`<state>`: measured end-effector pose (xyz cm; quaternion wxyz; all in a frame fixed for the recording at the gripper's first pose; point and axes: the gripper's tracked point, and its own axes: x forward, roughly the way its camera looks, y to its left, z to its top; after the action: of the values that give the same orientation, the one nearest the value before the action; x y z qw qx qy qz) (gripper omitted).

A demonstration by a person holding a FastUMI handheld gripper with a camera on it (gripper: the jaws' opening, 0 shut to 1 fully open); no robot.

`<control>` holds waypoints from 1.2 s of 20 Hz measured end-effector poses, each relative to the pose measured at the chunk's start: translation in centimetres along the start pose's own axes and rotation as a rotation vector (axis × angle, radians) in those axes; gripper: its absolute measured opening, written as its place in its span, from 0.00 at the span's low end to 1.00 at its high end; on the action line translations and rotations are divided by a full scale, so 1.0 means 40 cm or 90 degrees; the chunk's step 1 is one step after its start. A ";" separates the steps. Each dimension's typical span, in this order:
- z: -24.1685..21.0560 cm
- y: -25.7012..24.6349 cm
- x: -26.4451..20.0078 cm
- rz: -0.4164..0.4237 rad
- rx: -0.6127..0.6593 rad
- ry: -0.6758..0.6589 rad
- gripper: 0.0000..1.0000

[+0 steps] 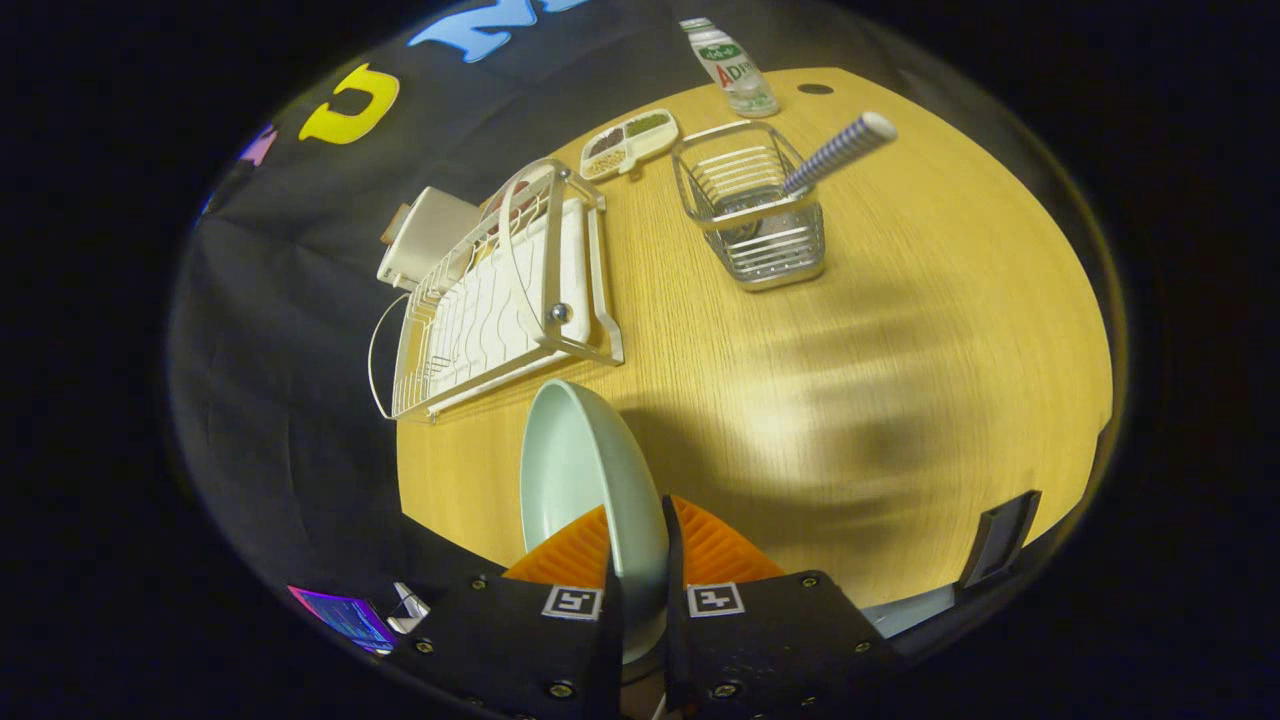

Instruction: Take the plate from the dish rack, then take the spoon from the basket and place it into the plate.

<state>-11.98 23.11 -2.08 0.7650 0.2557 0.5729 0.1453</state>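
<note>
Table (900, 330): round-edged wooden top carrying every item listed below; a soft shadow falls across its middle, ahead of the gripper.
Dish rack (500, 290): white wire rack with a looped handle, lying on the table beyond the plate and to the left of the basket; no plate stands in its slots.
Plate (585, 480): pale green, held on edge and upright, its rim running between the two fingers and its body rising just ahead of them; its top edge comes close to the near corner of the dish rack, and it is lifted clear of the rack.
Gripper (637, 565): fingers pressed in on the plate's lower rim from both sides, one finger against each face, so the plate is pinched between them.
Basket (750, 205): square wire basket, upright on the table, well beyond the fingers and to the right of the dish rack.
White box (425, 238): flat pale object at the table's far left edge, just behind the dish rack.
Bottle (730, 65): small, white with a green label, upright at the far edge of the table, beyond the basket.
Spoon (840, 150): handle with a checked pattern, leaning out of the basket toward the right; its bowl is down inside the basket, well apart from the plate and gripper.
Divided tray (630, 143): small white dish with several filled compartments, between the dish rack and the bottle.
</note>
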 end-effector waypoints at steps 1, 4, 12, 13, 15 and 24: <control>-0.003 -0.002 0.012 0.015 0.020 0.002 0.17; -0.007 -0.020 0.044 0.039 0.058 0.000 0.17; -0.003 -0.043 0.106 0.063 0.046 -0.024 0.17; -0.003 -0.044 0.111 0.065 0.056 -0.025 0.17; -0.001 -0.048 0.122 0.080 0.071 -0.029 0.18; 0.074 -0.079 0.088 0.114 0.146 -0.134 0.45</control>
<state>-8.33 21.65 -6.05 0.7705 0.4053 0.4774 0.1191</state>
